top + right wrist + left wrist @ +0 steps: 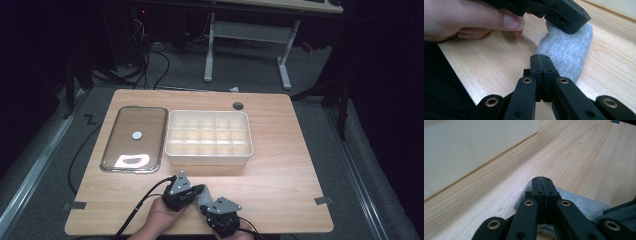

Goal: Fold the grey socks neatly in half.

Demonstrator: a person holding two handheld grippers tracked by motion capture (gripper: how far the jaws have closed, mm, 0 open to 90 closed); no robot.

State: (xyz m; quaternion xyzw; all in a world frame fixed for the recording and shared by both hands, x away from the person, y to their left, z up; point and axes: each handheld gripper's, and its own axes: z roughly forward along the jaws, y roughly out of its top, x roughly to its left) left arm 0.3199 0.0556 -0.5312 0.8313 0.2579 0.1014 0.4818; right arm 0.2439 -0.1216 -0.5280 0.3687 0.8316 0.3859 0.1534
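A light wooden table (280, 165) stands on grey carpet (240, 75) in a dim room (dark at the edges). Behind it, a white desk frame (250, 32) and loose black cables (150, 65).

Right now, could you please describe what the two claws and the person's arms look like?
Both the left claw and the right claw are black, each topped by a grey three-cornered plate. Their jaws are flat black bars on linkage arms with brass-ringed pivots. A black cable trails from the left one. The forearms show no sleeves.
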